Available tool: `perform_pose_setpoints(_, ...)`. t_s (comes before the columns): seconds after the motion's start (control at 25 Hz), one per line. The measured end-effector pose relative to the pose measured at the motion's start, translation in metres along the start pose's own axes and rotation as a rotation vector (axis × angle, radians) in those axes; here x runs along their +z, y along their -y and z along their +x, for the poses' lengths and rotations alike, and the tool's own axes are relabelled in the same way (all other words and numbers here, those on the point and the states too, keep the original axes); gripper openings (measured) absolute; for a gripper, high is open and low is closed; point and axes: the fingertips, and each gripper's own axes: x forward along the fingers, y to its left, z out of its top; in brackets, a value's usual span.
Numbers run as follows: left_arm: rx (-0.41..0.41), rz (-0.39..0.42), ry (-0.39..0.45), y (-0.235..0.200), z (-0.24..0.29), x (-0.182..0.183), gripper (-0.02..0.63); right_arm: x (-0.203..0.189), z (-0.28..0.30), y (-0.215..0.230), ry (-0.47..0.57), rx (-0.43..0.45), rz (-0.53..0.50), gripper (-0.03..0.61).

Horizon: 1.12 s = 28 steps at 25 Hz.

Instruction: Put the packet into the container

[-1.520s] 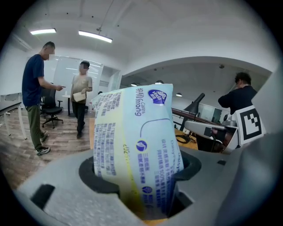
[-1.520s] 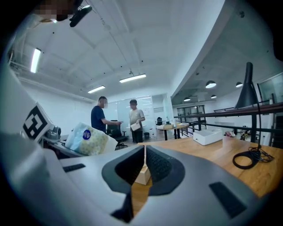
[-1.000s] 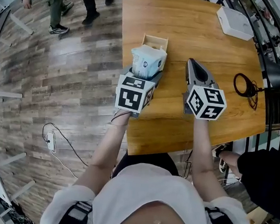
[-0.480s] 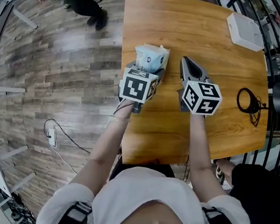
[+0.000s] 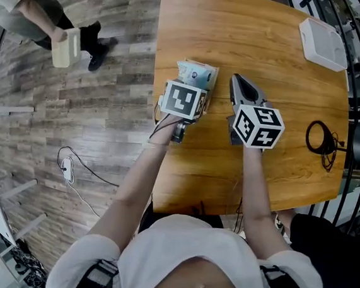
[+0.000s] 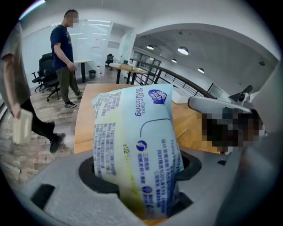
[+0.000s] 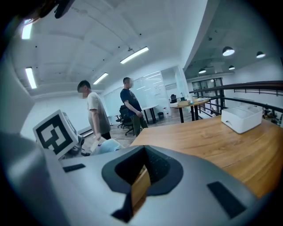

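The left gripper (image 6: 140,183) is clamped on a pale blue and white printed packet (image 6: 137,141), which stands up out of its jaws. In the head view this sits left of centre, above the near left part of the wooden tabletop (image 5: 271,54). Just to its right, the right gripper (image 5: 238,84) has its jaws together with nothing between them. A white box (image 5: 323,43) lies at the upper right.

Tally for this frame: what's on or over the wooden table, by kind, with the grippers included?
Grippers: 2 (left gripper, right gripper)
Packet: 1, held in the left gripper
White box: 1
Black cable: 1
Total: 5
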Motion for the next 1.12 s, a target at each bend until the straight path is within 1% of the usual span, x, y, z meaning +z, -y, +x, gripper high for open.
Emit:
perform_pose_setpoints(0.08,0.014,0.005,-0.026,-0.002,0.001,-0.001,0.331,-0.005,0.003,0.003,-0.008,0.0,0.008,0.011)
perform_pose_setpoints(0.28,0.012,-0.004,-0.072,-0.005,0.011,-0.007,0.331,-0.012,0.008,0.009,-0.016,-0.002,0.028,0.009)
perform_pose_setpoints(0.44,0.008,0.009,-0.108,-0.004,0.019,-0.012,0.333,-0.014,0.01,0.012,-0.013,-0.003,0.038,0.011)
perform_pose_setpoints(0.68,0.002,0.003,-0.121,-0.006,0.021,-0.011,0.334,-0.016,0.012,0.013,-0.015,-0.006,0.046,0.009)
perform_pose_setpoints(0.8,0.03,0.012,-0.133,-0.007,0.023,-0.012,0.337,-0.016,0.012,0.012,-0.011,-0.003,0.05,0.009)
perform_pose_setpoints(0.96,0.092,0.07,-0.149,-0.009,0.03,-0.016,0.337,-0.015,0.011,0.011,-0.005,-0.002,0.052,0.009)
perform_pose_setpoints(1.12,0.09,0.068,-0.13,-0.008,0.029,-0.014,0.339,-0.014,0.011,0.01,-0.002,-0.002,0.056,0.009)
